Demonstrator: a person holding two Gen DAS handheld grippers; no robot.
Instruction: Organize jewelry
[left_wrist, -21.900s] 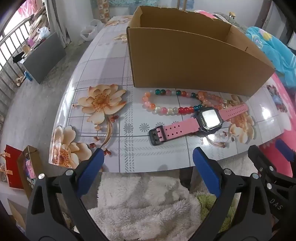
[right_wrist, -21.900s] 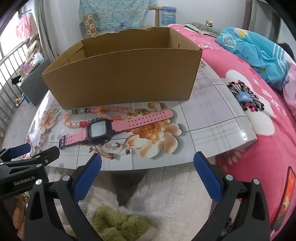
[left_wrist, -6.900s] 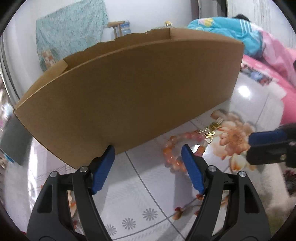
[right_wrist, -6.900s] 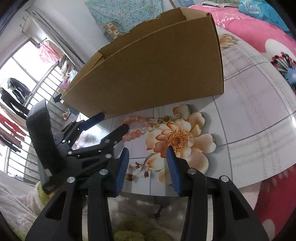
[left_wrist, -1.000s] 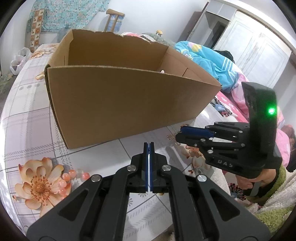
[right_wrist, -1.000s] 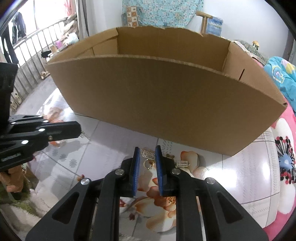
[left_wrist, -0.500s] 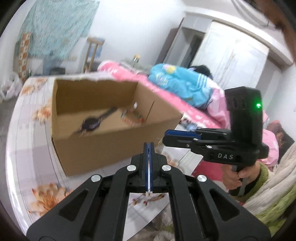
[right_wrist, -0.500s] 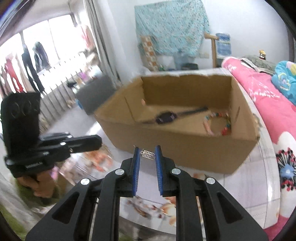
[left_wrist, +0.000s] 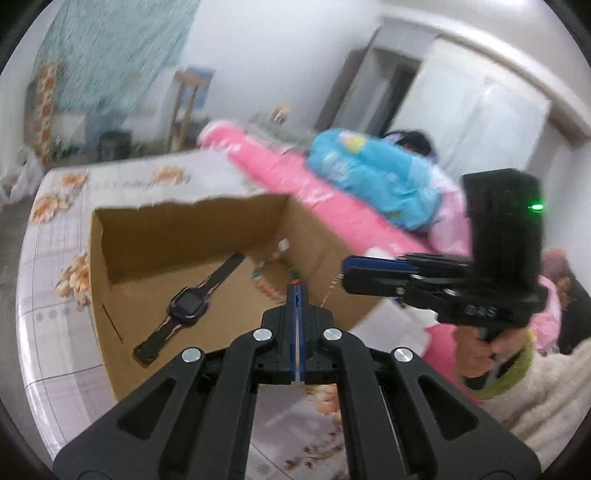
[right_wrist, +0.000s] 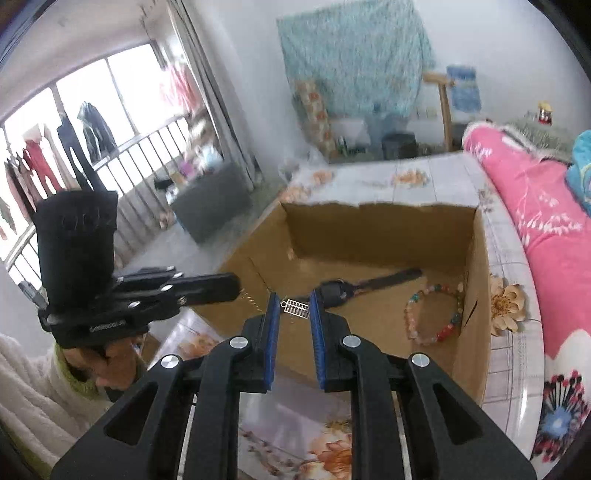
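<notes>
Above the cardboard box (right_wrist: 476, 295), we hold a small gold charm (right_wrist: 295, 307) clamped crosswise between the blue pads of our right gripper (right_wrist: 293, 317), its long axis running from one pad to the other. A fine chain (right_wrist: 251, 297) seems to stretch from it toward our left gripper (left_wrist: 297, 314), whose jaws are pressed fully together; whether they pinch the chain's other end we cannot tell, since nothing shows between the pads in the left wrist view. The box lies ahead of and below both tools, its open top facing us, so the piece would, in our judgement, go forward and down over the near wall. The right gripper sits nearer the box's open middle; the left one hangs at its near left corner. Already on the box floor lie the watch (left_wrist: 186, 304), stretched diagonally, and the beaded bracelet (right_wrist: 432, 314) near the right wall. Motion blur smears the table (right_wrist: 509, 369), and the chain is barely visible.
</notes>
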